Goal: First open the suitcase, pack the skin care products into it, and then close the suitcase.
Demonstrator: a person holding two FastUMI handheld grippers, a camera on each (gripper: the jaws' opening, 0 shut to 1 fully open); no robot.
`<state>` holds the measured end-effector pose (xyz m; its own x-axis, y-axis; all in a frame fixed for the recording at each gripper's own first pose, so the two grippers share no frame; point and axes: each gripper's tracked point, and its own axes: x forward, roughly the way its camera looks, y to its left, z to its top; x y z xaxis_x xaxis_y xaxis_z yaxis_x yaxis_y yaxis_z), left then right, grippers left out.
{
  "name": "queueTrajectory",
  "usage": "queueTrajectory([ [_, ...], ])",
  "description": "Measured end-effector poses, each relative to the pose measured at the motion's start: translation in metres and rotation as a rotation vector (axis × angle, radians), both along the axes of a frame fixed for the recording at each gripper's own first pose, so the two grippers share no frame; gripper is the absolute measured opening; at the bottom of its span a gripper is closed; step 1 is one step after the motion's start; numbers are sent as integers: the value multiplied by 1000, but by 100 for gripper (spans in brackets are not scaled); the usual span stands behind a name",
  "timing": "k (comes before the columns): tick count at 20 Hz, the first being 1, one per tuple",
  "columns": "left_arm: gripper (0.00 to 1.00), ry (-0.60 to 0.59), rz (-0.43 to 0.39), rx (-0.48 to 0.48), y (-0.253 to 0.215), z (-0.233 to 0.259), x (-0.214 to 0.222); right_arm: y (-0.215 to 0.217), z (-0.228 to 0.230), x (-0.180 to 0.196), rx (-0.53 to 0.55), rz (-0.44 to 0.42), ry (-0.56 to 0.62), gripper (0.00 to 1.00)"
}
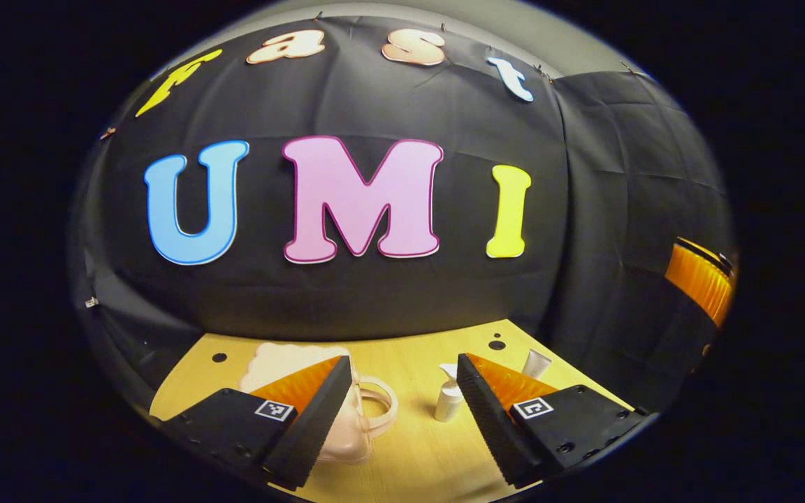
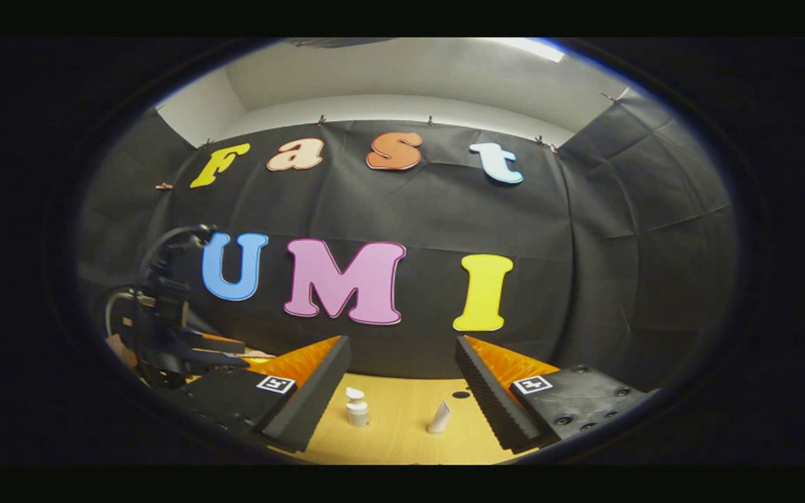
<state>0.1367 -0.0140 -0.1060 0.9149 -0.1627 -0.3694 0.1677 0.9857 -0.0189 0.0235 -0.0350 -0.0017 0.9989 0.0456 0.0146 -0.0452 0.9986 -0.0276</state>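
The small pink suitcase lies closed on the wooden desk, partly hidden behind the left finger of the left gripper, with its handle pointing toward the products. The left gripper has its jaws spread wide and holds nothing. The right gripper is also released, empty, and held above the desk. A white pump bottle and a white tube stand near each other on the desk, well apart from both grippers. I judge that the first step, opening the suitcase, is not yet done. The next move calls for lowering the left gripper to the suitcase edge and lifting its lid.
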Motion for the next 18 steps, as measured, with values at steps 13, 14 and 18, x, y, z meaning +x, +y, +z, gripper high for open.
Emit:
queueTrajectory([
  [13, 95, 446, -219, 57, -14, -166, 90, -61, -60, 25, -69, -88, 95, 97],
  [14, 95, 470, -219, 61, -12, -175, 93, -65, -64, 26, -64, -95, 104, 97],
  [18, 95, 545, -177, 80, -4, -208, 106, -72, -85, 29, -45, -116, 157, 97],
])
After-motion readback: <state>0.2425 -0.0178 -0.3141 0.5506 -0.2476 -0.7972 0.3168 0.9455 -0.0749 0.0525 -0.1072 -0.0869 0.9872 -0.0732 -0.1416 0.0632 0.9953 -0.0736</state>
